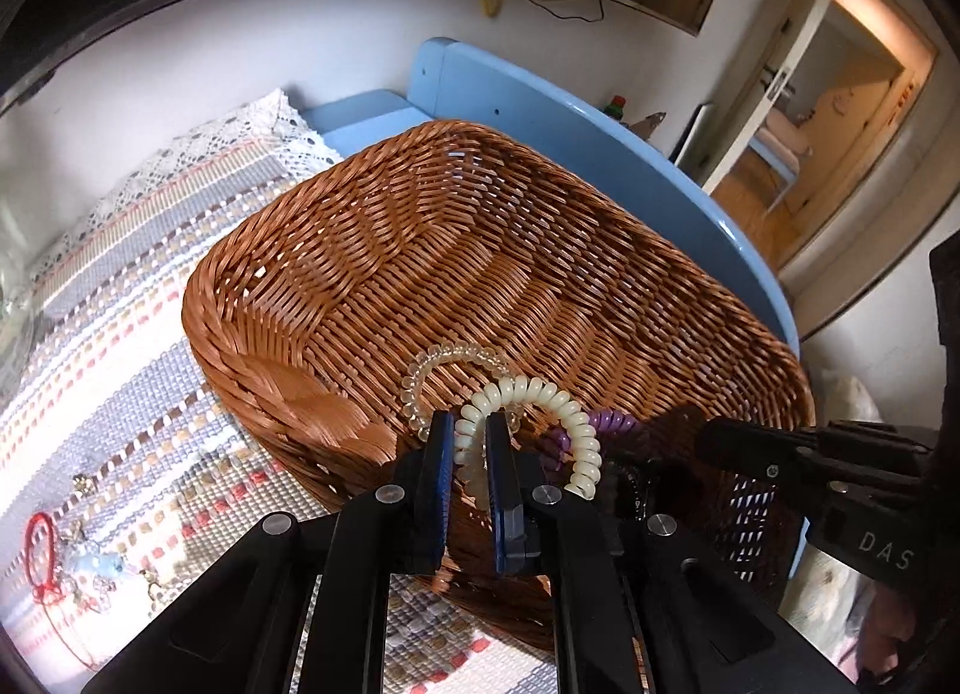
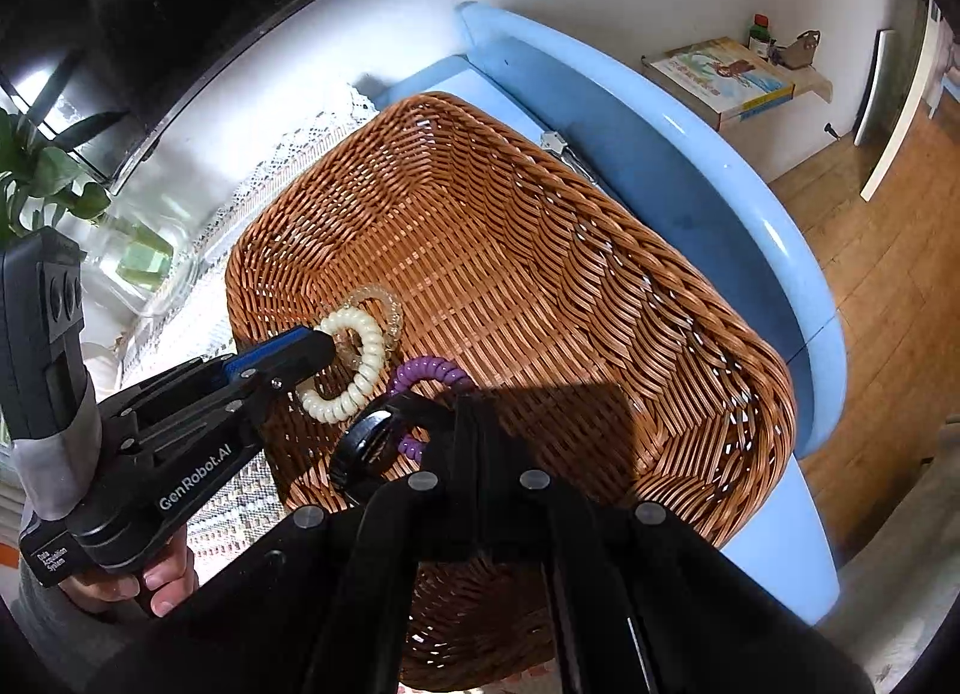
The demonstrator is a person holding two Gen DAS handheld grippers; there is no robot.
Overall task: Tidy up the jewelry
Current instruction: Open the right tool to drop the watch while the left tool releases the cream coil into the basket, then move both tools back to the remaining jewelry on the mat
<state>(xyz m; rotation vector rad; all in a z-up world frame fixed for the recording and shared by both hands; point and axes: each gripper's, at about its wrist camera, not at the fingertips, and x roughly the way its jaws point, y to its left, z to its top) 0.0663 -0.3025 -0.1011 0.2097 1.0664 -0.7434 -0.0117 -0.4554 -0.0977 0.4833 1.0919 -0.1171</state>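
Left wrist view: cream coil (image 1: 528, 394) is held in left tongs (image 1: 471, 442) above basket (image 1: 420, 250); right tongs (image 2: 447, 412), clamped on purple coil (image 2: 429, 370), are alongside.

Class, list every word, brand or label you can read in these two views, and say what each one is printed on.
"GenRobot.AI": side of the black left gripper.
"Data Acquisition System": that gripper's handle base; small, only roughly legible.
"DAS": black body of the right gripper, cut off.
Colourful flat box on shelf: print too small to read.
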